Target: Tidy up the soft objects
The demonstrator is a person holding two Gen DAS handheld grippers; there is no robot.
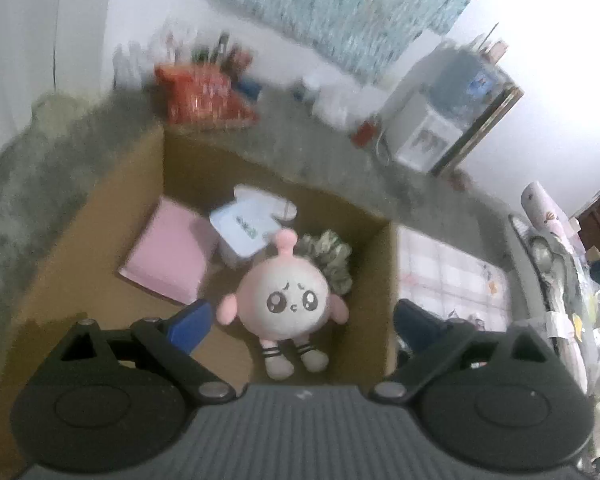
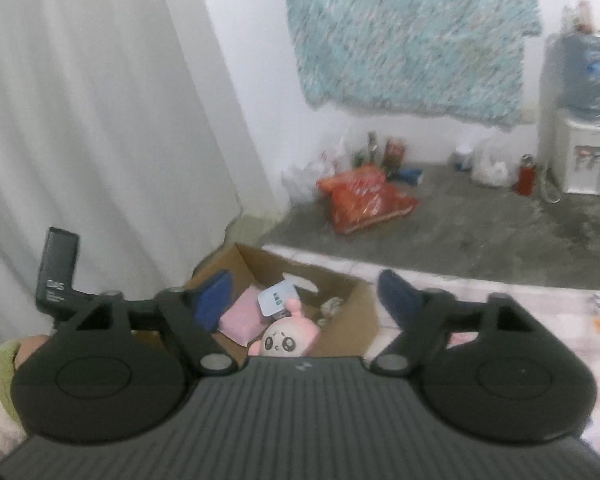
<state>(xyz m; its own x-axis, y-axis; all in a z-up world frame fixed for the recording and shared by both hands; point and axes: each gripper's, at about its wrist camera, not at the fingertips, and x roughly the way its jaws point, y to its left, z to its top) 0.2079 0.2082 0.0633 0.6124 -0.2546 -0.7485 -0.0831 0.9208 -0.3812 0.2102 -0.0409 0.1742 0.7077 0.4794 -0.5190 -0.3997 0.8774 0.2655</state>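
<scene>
My left fingers (image 1: 300, 320) and right fingers (image 2: 304, 300) stand apart, empty. The pink plush doll (image 1: 286, 300) lies in the cardboard box (image 1: 100, 248), pink cloth (image 1: 168, 256) at ten o'clock.

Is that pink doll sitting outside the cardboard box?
No, the pink doll lies inside the cardboard box, beside a pink cloth.

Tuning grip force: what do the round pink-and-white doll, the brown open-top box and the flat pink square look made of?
Round pink-and-white doll: plush fabric, matte, fuzzy edges, stuffed limbs. Brown open-top box: corrugated cardboard by its look, dull, thin walls. Flat pink square: probably folded cloth or foam; blur leaves it open.
</scene>
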